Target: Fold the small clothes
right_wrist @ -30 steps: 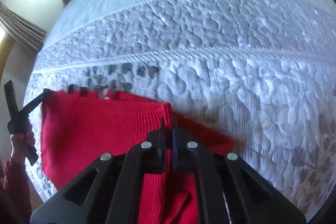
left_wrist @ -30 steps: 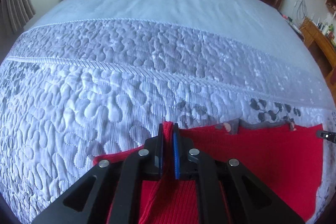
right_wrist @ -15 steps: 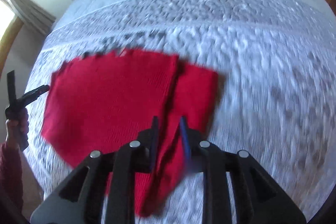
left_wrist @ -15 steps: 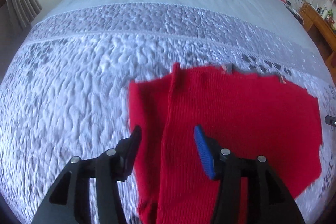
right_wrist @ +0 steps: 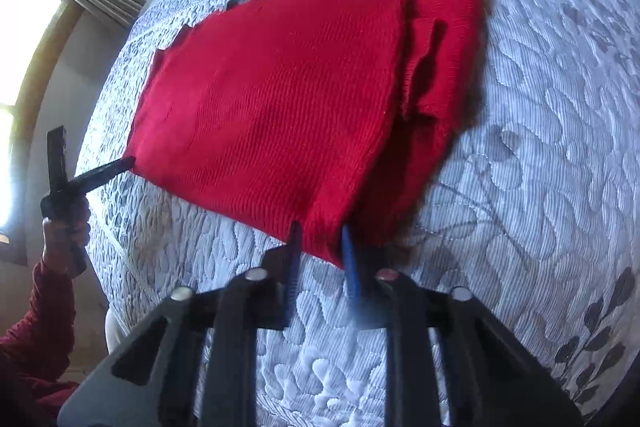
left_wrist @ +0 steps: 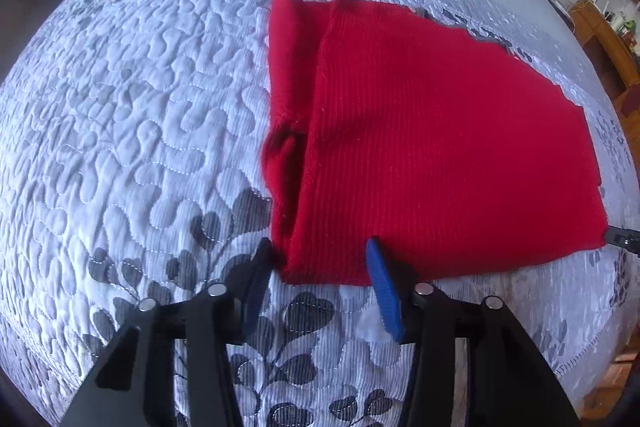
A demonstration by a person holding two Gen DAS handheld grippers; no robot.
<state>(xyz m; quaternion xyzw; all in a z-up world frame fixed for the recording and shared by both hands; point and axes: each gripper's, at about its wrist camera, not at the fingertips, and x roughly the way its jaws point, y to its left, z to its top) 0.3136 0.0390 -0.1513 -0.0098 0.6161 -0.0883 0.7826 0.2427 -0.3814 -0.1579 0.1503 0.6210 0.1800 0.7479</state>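
The red knit garment (left_wrist: 420, 131) lies flat near the quilted bed's (left_wrist: 140, 115) front edge. The left gripper (left_wrist: 320, 281) straddles 1 hem corner, jaws closing; the right gripper (right_wrist: 320, 247) shows a narrow gap around the other. Both should pinch every layer evenly before lifting.

Red garment (left_wrist: 432, 131): ribbed matt knit. Bedspread (left_wrist: 132, 115): quilted, stitched cloth, slight sheen.

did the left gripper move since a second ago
Yes. The left gripper has let go of the red knit garment and pulled back to its near edge; its jaws are closing with nothing gripped, over the quilted bedspread.
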